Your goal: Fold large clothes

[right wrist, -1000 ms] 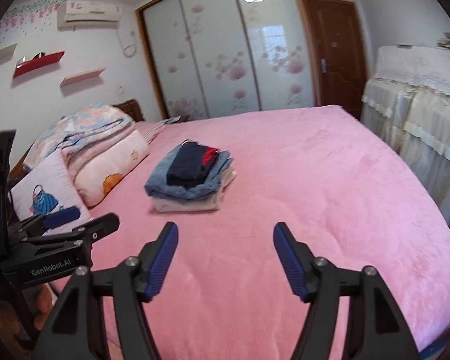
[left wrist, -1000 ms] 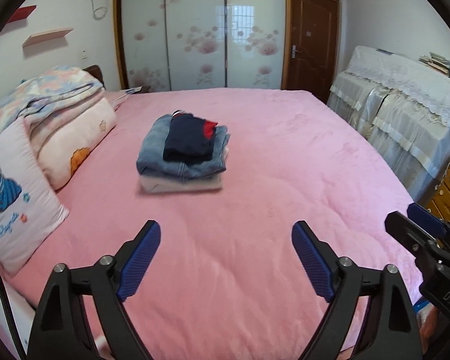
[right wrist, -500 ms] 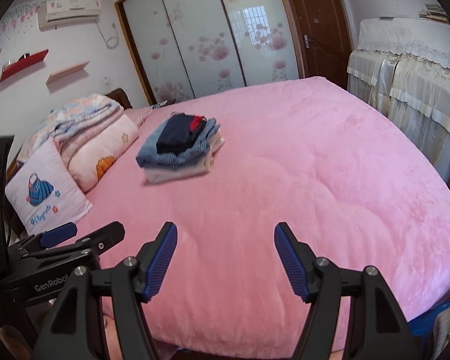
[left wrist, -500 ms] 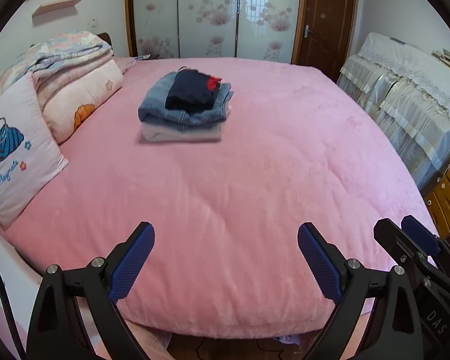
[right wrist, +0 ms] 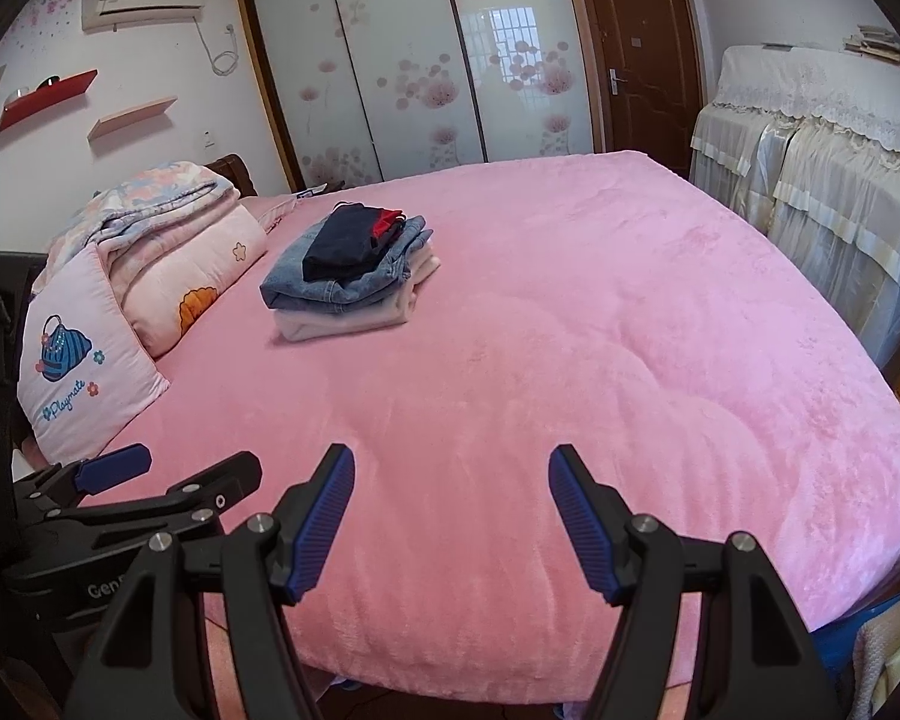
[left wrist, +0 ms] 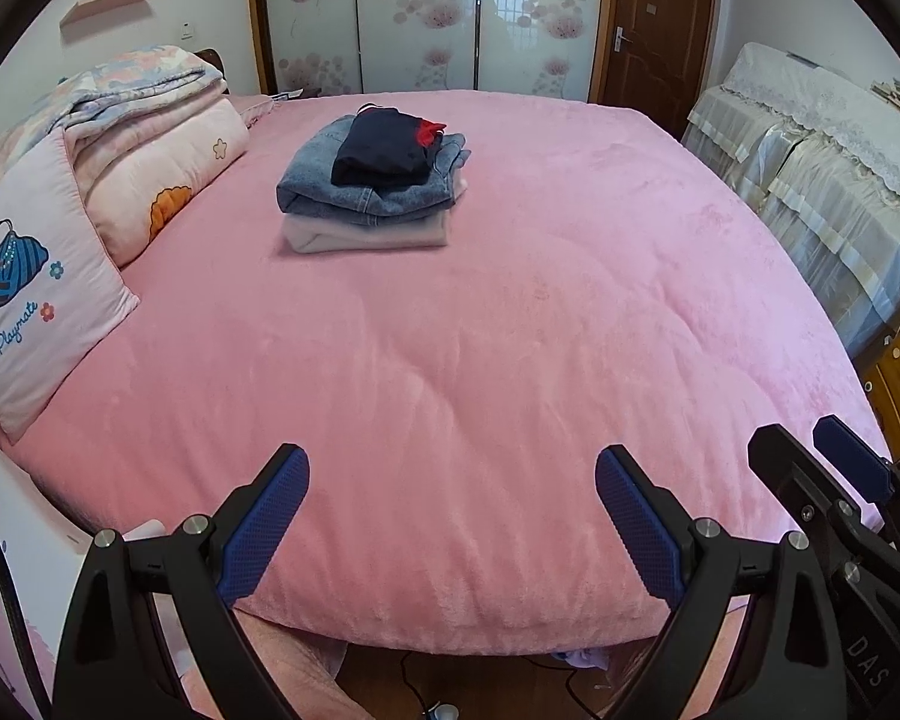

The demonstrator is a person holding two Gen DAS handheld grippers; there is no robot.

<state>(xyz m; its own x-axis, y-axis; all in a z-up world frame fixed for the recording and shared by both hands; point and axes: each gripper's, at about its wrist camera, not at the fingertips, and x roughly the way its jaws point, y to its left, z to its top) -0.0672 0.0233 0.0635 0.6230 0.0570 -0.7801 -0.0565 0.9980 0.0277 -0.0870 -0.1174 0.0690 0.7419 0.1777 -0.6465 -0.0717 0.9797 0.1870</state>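
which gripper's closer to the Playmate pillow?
Left. The left gripper is at the bed's near edge on the pillow's side; the right gripper sits beyond it, farther away.

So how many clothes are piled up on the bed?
3 that show, all in one stack: a pale one at the bottom, a denim one in the middle, a dark navy one with a bit of red on top. More could be hidden inside.
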